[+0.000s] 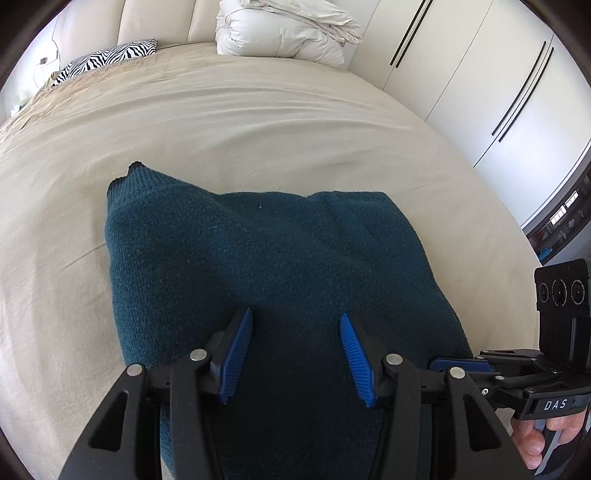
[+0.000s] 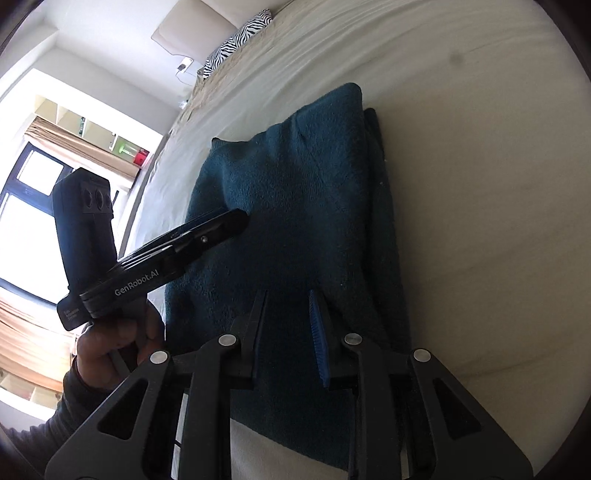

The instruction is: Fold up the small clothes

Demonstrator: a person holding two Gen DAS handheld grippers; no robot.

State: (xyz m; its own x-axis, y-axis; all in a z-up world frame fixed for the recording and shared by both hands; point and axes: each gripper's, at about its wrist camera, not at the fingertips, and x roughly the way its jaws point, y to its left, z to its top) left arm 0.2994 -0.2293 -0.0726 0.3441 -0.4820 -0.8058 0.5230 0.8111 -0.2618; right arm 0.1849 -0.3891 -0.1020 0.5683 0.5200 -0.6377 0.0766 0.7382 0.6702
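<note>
The bed (image 1: 258, 122) fills almost all of both views, with a beige sheet, and I take the dark teal sweater (image 1: 258, 258) as my landmark for everything else. It lies on the bed already folded into a thick, roughly rectangular bundle, with one ribbed corner sticking up at its far left side. Far beyond the sweater a white duvet (image 1: 288, 29) is heaped at the headboard, and a zebra pillow (image 1: 107, 59) lies beyond it to the left. My left tool (image 1: 295, 350) hangs over the near edge of the sweater, its blue pads about half open, with knit below them but nothing pinched. My right tool (image 2: 288, 328) is over the near right part of the sweater; its jaws stand narrow but not closed, and I see no fabric caught between them. I judge the step in hand is to take the near edge for one more fold, or to press the bundle flat. To do this well, I would lower both tools together, catch all layers at the edge and not only the top one, and keep the two grips level so the fold stays straight.
</note>
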